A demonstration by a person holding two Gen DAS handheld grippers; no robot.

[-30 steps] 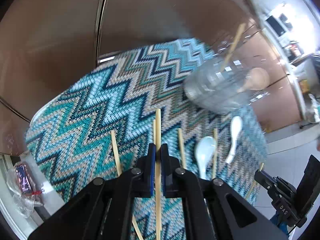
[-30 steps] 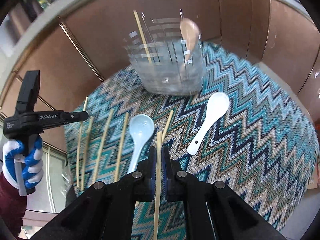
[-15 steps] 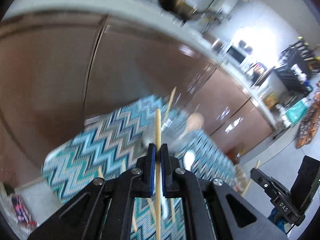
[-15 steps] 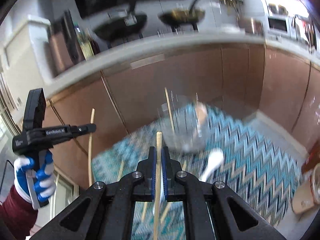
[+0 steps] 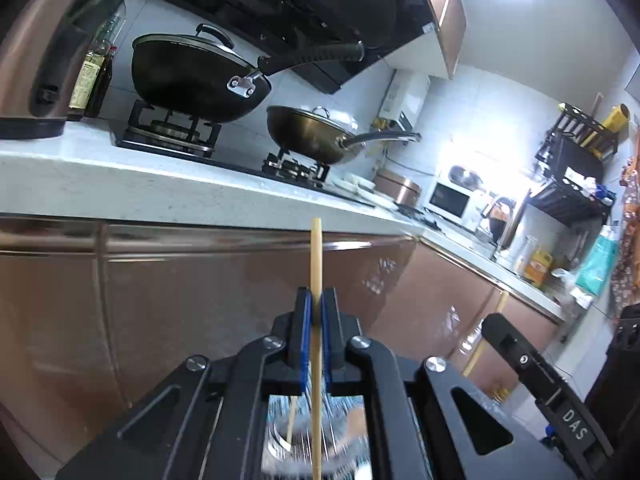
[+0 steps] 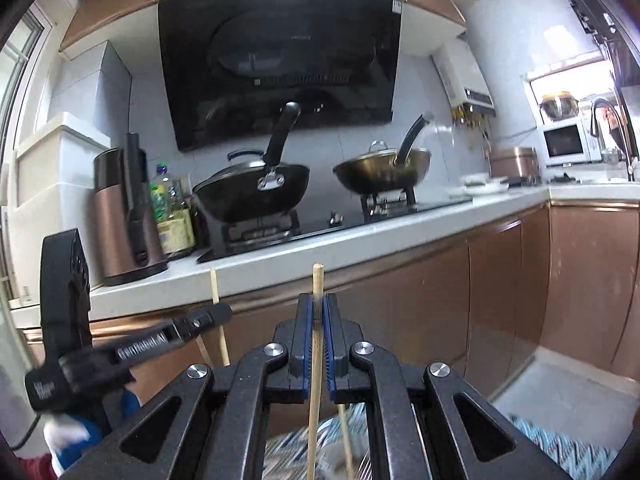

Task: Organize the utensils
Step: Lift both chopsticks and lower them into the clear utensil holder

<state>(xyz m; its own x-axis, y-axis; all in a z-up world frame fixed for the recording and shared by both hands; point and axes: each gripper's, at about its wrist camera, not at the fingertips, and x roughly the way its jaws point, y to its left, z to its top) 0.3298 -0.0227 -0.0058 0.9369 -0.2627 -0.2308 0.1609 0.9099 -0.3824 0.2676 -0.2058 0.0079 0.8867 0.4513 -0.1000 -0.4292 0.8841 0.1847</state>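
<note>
Chopstick (image 5: 315,264) per hand-held gripper (image 5: 316,312)

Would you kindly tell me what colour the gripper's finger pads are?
Blue; the finger pads of the right gripper show best in the right wrist view.

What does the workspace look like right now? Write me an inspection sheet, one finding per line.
Surface: zigzag mat low in the right wrist view, blurred.
Job's things: one chopstick in the left gripper, one chopstick in the right gripper; clear holder blurred below, with a stick in it.
Clutter: nothing seen.
Grippers: both clamped on upright chopsticks.
Cables: nothing seen.
Surroundings: countertop, black wok, brass pan, range hood, microwave.
</note>
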